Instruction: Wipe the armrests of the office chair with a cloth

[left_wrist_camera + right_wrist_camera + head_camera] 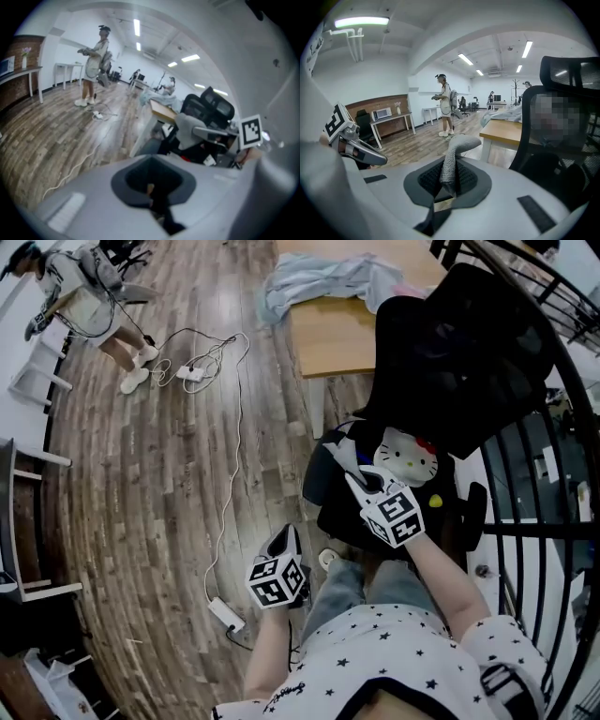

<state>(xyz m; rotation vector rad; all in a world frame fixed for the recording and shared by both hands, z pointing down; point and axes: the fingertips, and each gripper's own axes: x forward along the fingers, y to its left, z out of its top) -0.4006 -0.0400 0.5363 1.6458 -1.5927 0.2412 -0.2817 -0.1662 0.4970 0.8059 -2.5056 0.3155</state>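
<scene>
Cloth [451,161], grey and nubbly, is clamped by one narrow end in the right gripper [364,482], with its free end curling over above the jaws. That gripper hovers over the front edge of the seat of the office chair [459,352], just above a cat-face cushion [405,456] and between the two armrests. One armrest [476,505] runs along the seat's right edge and the other [317,476] along its left edge. The cloth touches neither. The left gripper [284,542] hangs lower, off the seat's left front corner and over the floor [141,484], jaws together on nothing.

Wiping looks about to begin rather than under way. The main risk is the thin hold: only a little fabric is clamped, so rubbing hard along a pad could drag the cloth out. The loose end could also fold under, leaving the hard jaw tips to scrape the armrest. The chair may swivel or roll away under sideways pressure, since the left gripper is not bracing it. A white cable [232,456] and power strip [226,613] lie on the floor near the person's legs and could snag a foot if the person shifts.
</scene>
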